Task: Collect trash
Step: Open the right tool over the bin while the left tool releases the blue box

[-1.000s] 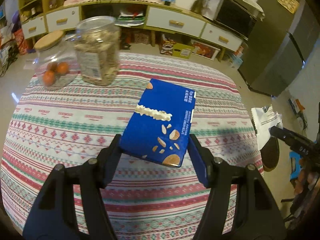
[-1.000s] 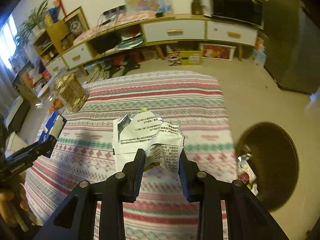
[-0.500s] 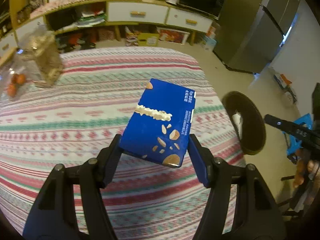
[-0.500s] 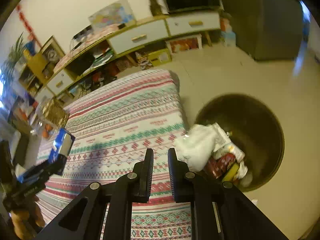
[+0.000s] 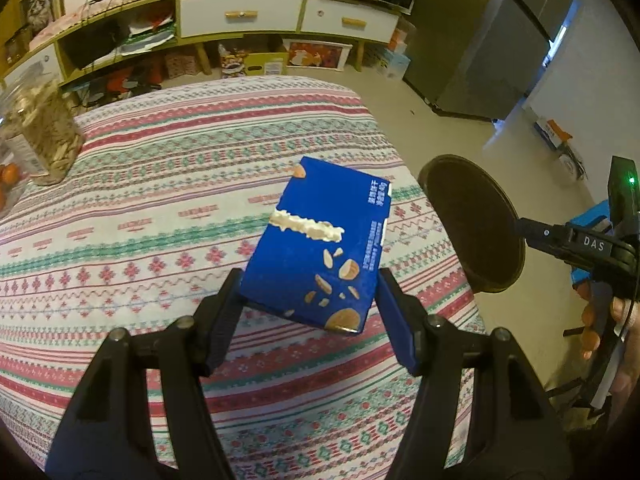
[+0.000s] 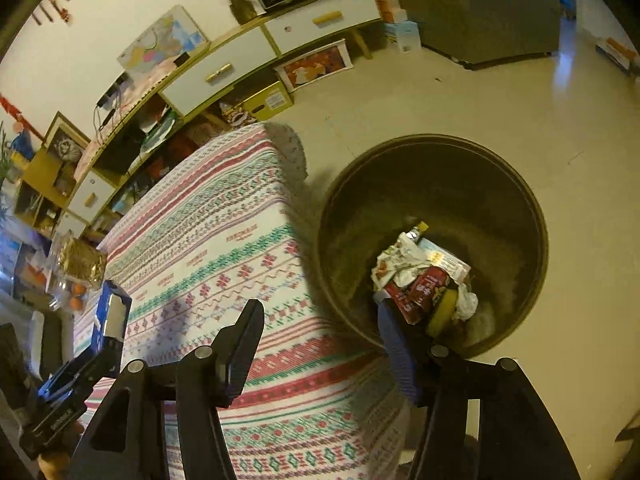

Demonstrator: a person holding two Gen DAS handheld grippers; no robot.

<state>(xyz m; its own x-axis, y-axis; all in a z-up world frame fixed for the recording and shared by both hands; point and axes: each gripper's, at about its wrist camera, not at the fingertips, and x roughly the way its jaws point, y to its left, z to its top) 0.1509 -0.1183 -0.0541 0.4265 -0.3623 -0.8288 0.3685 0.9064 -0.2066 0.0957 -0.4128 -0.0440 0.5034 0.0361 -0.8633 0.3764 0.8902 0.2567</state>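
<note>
L gripper (image 5: 308, 300) is clamping the blue snack box (image 5: 320, 248) above the striped tablecloth (image 5: 160, 200), w/ the brown bin (image 5: 472, 224) at 3 o'clock. R gripper (image 6: 320, 344), jaws just opening and w/ nothing between them, is hanging at the bin's 7 o'clock rim. To drop well, L should be carrying the box fully over the bin mouth before letting go, staying clear of R.

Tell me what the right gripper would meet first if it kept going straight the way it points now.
Probably the trash bin on the floor, near its table-side rim or the wrappers inside. The right gripper has open, empty jaws, which have just been opening. Depth is unclear; it might clip the tablecloth edge.
</note>
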